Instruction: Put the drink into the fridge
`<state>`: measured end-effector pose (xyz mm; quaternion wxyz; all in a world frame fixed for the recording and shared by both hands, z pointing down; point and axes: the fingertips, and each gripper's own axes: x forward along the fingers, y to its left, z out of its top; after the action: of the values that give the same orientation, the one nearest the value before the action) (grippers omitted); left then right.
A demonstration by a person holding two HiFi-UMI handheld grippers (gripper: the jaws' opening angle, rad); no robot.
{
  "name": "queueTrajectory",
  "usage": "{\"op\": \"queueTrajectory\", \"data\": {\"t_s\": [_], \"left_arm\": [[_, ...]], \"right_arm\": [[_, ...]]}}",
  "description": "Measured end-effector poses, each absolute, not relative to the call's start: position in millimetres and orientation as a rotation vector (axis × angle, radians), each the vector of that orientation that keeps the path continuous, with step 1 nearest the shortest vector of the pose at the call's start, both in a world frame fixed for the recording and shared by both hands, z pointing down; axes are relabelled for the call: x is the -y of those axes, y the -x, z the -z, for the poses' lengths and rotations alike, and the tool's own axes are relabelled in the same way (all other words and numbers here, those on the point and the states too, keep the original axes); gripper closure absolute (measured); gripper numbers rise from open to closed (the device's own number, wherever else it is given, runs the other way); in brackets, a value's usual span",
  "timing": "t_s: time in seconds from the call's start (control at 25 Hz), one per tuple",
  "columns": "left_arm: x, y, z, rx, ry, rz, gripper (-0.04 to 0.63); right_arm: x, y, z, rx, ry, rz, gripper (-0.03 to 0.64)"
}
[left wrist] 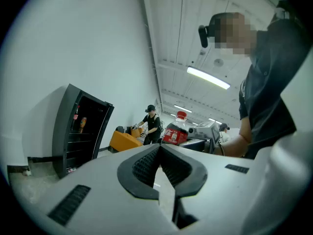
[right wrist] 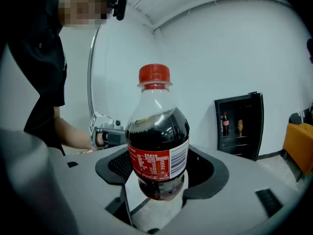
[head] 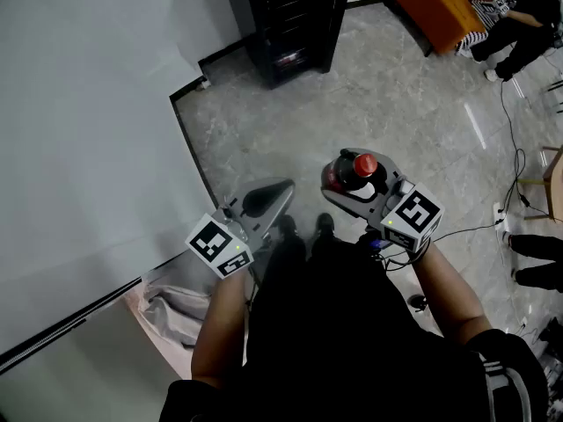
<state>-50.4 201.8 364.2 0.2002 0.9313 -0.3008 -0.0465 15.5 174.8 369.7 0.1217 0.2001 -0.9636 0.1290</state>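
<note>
A cola bottle point(head: 356, 170) with a red cap and red label stands upright between the wide jaws of my right gripper point(head: 352, 181), which is shut on its lower body. In the right gripper view the bottle point(right wrist: 157, 146) fills the middle, with the pads of that gripper point(right wrist: 159, 169) against its sides. My left gripper point(head: 268, 199) is beside it, jaws together and holding nothing; its tips point(left wrist: 159, 148) meet in its own view. The black fridge point(head: 290, 16) stands open by the far wall, with bottles on its shelves point(right wrist: 239, 124).
A white wall point(head: 88, 104) runs along the left. An orange sofa point(head: 440, 3) with a seated person point(head: 519, 25) is at the far right. Cables point(head: 515, 174) trail over the marble floor. Another person point(left wrist: 152, 124) stands near the sofa.
</note>
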Motion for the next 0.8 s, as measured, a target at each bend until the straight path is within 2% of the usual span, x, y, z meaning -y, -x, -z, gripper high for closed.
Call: {"op": "queueTrajectory", "data": {"t_s": [0.32, 0.8], "left_arm": [[-204.9, 12.8, -366.6, 0.854, -2.593, 0.087, 0.583], [-206.2, 1.2, -362.1, 0.812, -2.595, 0.066, 0.583]], "right_arm": [[-192.1, -42.0, -371.6, 2.807, -0.564, -0.363, 0.290], [-186.3, -53.8, -362.9, 2.823, -0.607, -0.370, 0.290]]}}
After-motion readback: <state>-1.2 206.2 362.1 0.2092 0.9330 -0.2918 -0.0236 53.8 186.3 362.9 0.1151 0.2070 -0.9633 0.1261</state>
